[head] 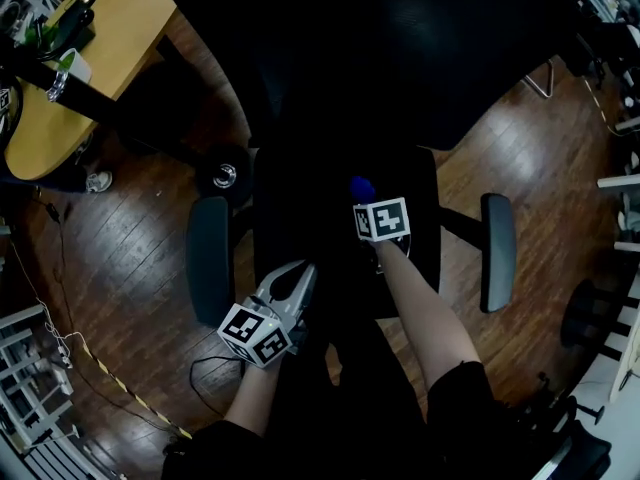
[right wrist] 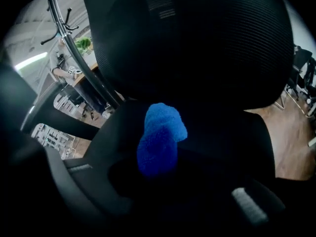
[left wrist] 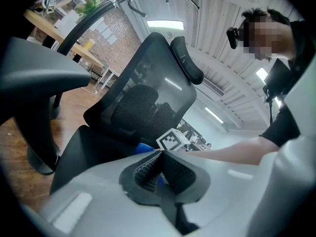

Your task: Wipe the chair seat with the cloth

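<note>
Pointing lengthwise at backrest (right wrist: pixel 197 43), blue cloth (right wrist: pixel 160 137) (pinched by right hand-held gripper (head: pixel 365 203)) over seat (right wrist: pixel 224 132); left hand-held gripper (left wrist: pixel 158 164) clenched empty.

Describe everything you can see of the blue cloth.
The blue cloth looks fuzzy, like microfibre, bunched into a wad. The right gripper is shut on its lower end; the free end sticks out over the black chair seat. Whether it touches the seat cannot be told.

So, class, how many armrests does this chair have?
2. The left armrest stands beside the seat, near the left tool; the right armrest stands on the seat's other side.
</note>
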Motion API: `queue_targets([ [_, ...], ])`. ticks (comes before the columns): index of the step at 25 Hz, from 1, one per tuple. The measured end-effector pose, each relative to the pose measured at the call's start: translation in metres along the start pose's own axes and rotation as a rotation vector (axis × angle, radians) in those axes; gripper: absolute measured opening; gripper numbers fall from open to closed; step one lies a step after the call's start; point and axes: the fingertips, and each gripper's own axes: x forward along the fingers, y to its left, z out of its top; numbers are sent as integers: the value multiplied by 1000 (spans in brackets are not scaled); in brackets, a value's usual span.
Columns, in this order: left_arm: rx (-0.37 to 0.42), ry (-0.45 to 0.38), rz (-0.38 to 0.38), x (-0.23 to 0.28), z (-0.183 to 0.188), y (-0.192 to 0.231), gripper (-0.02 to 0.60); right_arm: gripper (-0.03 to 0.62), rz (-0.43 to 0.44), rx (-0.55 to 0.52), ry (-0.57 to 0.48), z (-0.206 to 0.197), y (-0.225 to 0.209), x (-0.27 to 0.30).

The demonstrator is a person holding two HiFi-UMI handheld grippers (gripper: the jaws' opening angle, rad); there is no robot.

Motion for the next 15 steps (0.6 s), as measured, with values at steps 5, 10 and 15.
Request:
queue_targets([
  [5,-25,-45,5,7,20,14,-8,40,88,-85,43,35,56,49],
  [10,-33,-71,0,8,37,30,-8,40,155,-120,60,53,104,93],
  [15,-28,-53,-10,11,36,34,-8,40,169,-149,50,54,120,108],
])
